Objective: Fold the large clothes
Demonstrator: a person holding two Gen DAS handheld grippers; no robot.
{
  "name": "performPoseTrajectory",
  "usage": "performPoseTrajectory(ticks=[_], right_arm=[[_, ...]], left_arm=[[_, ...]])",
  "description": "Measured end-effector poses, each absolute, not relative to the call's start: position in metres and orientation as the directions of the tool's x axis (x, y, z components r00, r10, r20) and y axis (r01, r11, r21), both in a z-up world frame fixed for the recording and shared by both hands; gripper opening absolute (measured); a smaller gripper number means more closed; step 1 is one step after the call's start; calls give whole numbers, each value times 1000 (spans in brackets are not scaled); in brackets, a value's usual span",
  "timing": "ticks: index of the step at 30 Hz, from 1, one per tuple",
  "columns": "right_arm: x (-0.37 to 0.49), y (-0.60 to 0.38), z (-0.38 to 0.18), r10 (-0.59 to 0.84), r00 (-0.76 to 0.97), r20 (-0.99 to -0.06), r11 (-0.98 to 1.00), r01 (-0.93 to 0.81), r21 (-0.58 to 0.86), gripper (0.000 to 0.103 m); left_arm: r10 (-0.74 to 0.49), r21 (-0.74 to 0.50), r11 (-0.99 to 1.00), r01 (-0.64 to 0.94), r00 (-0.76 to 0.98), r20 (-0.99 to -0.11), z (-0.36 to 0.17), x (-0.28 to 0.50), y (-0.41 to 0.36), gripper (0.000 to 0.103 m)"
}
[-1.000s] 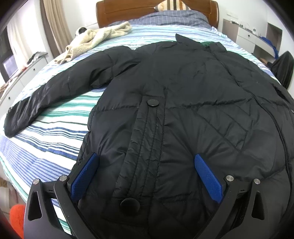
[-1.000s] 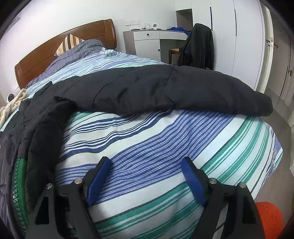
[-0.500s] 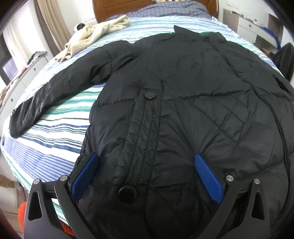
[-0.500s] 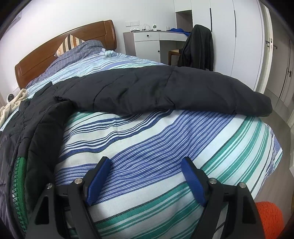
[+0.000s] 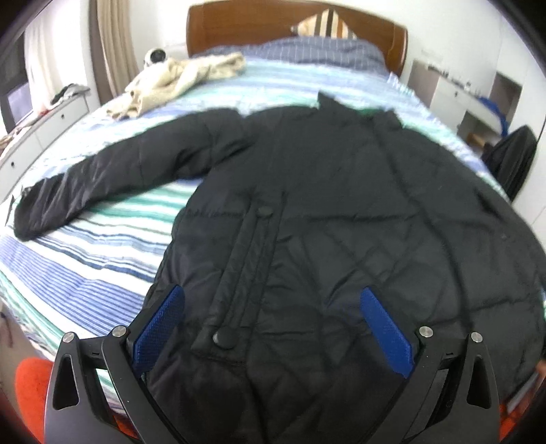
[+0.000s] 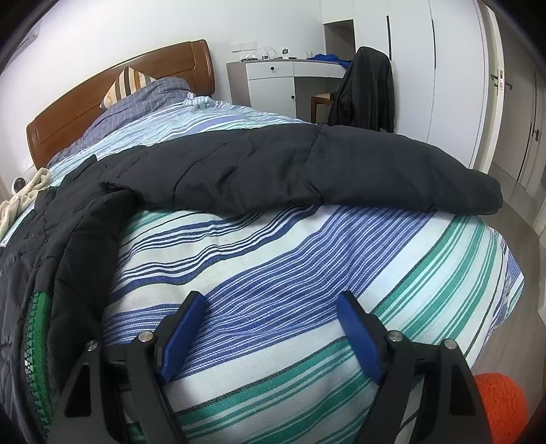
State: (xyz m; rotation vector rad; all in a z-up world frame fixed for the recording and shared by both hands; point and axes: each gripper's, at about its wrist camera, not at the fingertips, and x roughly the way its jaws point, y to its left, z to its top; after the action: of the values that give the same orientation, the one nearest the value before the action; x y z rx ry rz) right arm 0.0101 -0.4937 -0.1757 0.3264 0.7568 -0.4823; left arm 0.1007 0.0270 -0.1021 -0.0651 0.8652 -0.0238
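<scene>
A large black quilted jacket [image 5: 324, 218] lies spread face up on the striped bed [image 5: 102, 259], collar toward the headboard. Its one sleeve [image 5: 112, 177] stretches out to the left. My left gripper [image 5: 273, 304] is open and empty, hovering over the jacket's lower hem near a round button [image 5: 223, 338]. In the right wrist view the other sleeve [image 6: 307, 170] lies straight across the bed [image 6: 307, 273] toward the right edge, and the jacket body [image 6: 51, 246] with its green zipper edge [image 6: 37, 341] is at the left. My right gripper [image 6: 271, 314] is open and empty above bare bedspread.
A cream garment [image 5: 177, 78] lies near the wooden headboard [image 5: 273, 24] with pillows. A white dresser [image 6: 273, 85] and a chair draped with a dark coat [image 6: 365, 92] stand to the right. An orange stool [image 6: 498, 403] is by the bed's foot.
The left gripper has pulled back and tilted up, so more of the jacket and headboard shows. The right gripper has stayed nearly still. Both stay open.
</scene>
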Motion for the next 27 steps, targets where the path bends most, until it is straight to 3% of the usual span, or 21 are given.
performPoseTrajectory(ticks=[4,10,13,17,20,24,25,26,27], right_arm=[[4,-495,-165,-280,645,-711,845,517,136,81],[-39,-512,-131,-246,782,-572,801,497,334,81],[-46,-532,-127,-181,819,-545,758,469,453,81],[-47,-582,-146,-101,823,-559,573,507,643,81],[-59,-623,-162,-141,844,-518,382,529,758,81],[-60,-680,-177,-256,803,-538,200,589,783,80],[-56,-688,-180,-252,794,-554,187,601,777,73],[-52,-692,-180,-250,777,-578,193,625,756,50],[-46,-695,-178,-238,766,-597,225,641,733,37]], left_arm=[[-71,-68,997,31,676,-734,-92,95,12,103],[-46,2,998,70,687,-725,-91,96,-2,103],[-37,3,998,58,673,-739,-96,102,-3,103],[-32,7,998,56,664,-747,-96,105,-2,103],[-14,21,999,44,668,-744,-100,103,-2,103],[-24,4,999,43,635,-772,-111,103,-3,103],[-23,8,999,45,630,-776,-113,102,-5,103],[-16,18,999,49,627,-779,-113,101,-6,103],[-11,26,998,50,631,-776,-112,100,-7,103]])
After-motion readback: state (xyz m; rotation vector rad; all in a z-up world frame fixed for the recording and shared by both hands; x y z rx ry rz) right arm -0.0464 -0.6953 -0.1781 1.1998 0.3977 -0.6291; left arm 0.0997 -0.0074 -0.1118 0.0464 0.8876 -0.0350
